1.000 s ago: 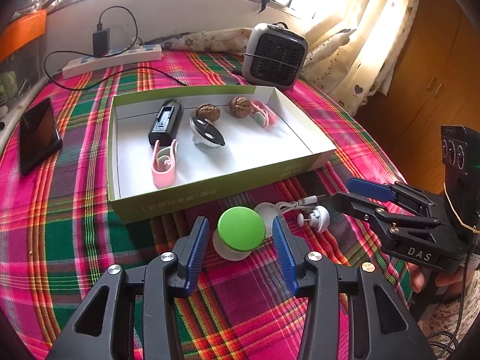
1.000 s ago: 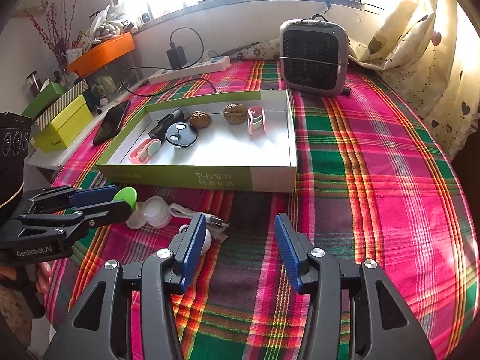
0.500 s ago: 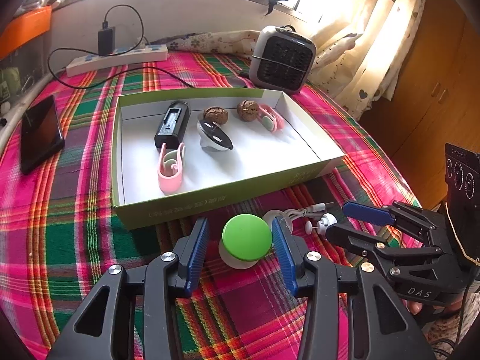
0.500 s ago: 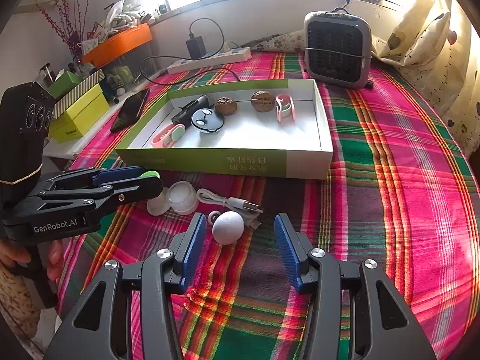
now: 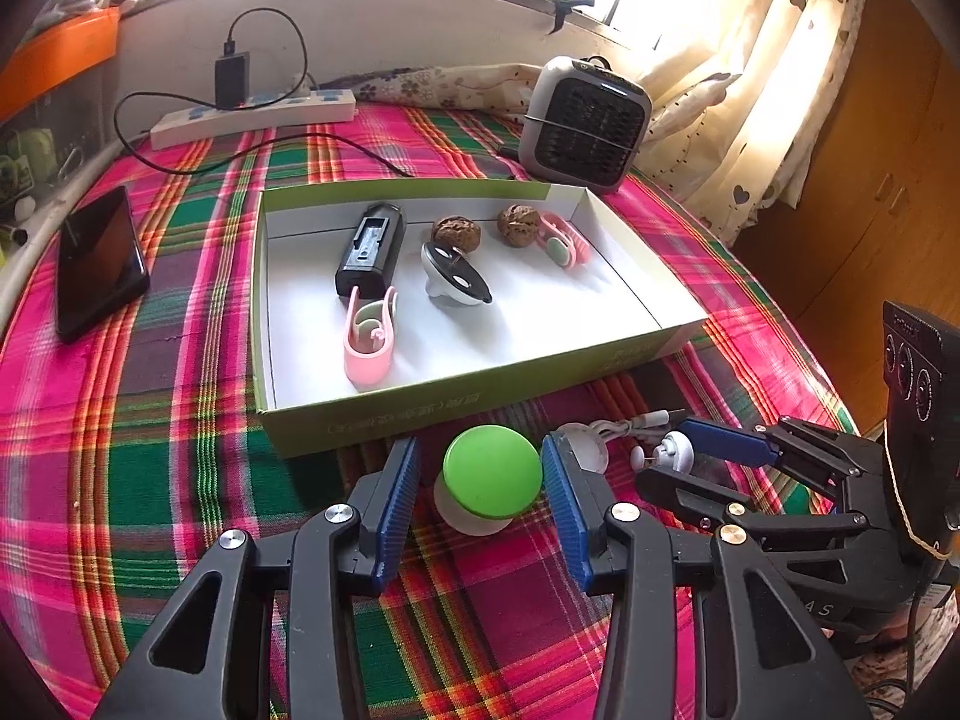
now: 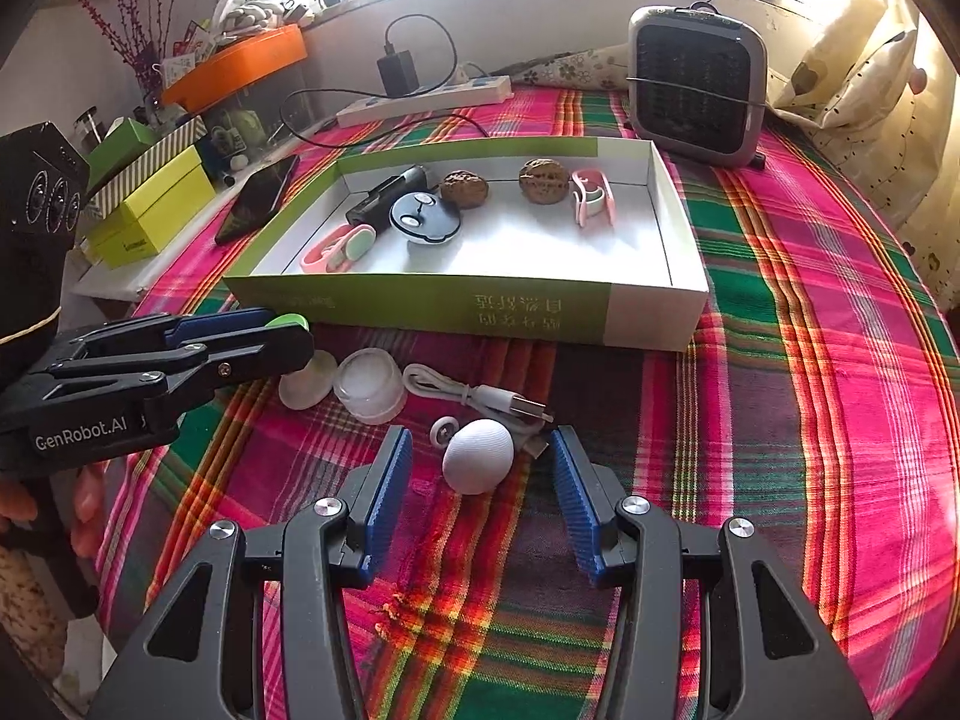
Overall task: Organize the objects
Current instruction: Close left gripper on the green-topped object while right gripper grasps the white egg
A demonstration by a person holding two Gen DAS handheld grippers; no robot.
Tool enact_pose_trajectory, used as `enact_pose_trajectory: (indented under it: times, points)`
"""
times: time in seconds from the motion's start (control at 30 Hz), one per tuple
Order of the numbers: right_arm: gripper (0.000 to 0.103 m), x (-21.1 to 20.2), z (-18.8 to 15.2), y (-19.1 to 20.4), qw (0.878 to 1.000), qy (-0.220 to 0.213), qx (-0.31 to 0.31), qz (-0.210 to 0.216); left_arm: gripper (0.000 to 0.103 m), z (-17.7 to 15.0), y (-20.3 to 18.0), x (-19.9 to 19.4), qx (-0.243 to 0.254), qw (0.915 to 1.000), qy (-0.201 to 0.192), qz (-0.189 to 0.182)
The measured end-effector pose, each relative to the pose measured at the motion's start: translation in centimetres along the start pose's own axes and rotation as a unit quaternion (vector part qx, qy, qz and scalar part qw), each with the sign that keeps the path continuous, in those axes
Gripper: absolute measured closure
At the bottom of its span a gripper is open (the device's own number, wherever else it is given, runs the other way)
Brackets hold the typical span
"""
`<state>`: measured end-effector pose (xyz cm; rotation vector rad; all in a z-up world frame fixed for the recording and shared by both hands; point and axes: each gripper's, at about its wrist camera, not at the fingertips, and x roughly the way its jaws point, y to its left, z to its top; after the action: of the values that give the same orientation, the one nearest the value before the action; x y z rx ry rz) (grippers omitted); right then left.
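Left wrist, jaws straddling green-capped jar (image 5: pixel 492 471)

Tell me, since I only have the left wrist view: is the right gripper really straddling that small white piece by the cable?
Observer: Yes. In the right wrist view the white egg-shaped piece lies between the open fingers of the right gripper, with a gap on each side.
Operator: Anything crowding it?
Observer: The cable's USB plug lies just behind the egg, close to one fingertip.
Operator: Anything else loose nearby?
Observer: A clear round cap stands on the cloth just left of the cable.
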<state>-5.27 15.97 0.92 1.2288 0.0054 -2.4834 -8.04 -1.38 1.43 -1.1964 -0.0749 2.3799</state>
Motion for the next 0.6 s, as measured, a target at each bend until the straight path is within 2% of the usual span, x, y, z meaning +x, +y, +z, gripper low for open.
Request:
enact_pose_trajectory:
  times: [0.27, 0.37, 0.6]
  points:
    - [0.055, -0.31, -0.18, -0.42, 1.0, -0.007, 0.002, -0.017, 0.063, -0.07, -0.04, 0.28, -0.003, 1.0, 0.006, -0.001]
    - [0.063, -0.49, -0.26, -0.59, 1.0, -0.011, 0.003, -0.018, 0.063, -0.06, -0.03, 0.38, -0.003, 1.0, 0.008, 0.0]
    - [0.072, -0.45, -0.27, -0.32, 1.0, -0.012, -0.003, -0.015, 0.063, -0.13, -0.06, 0.72, -0.005, 0.9999, 0.014, 0.001]
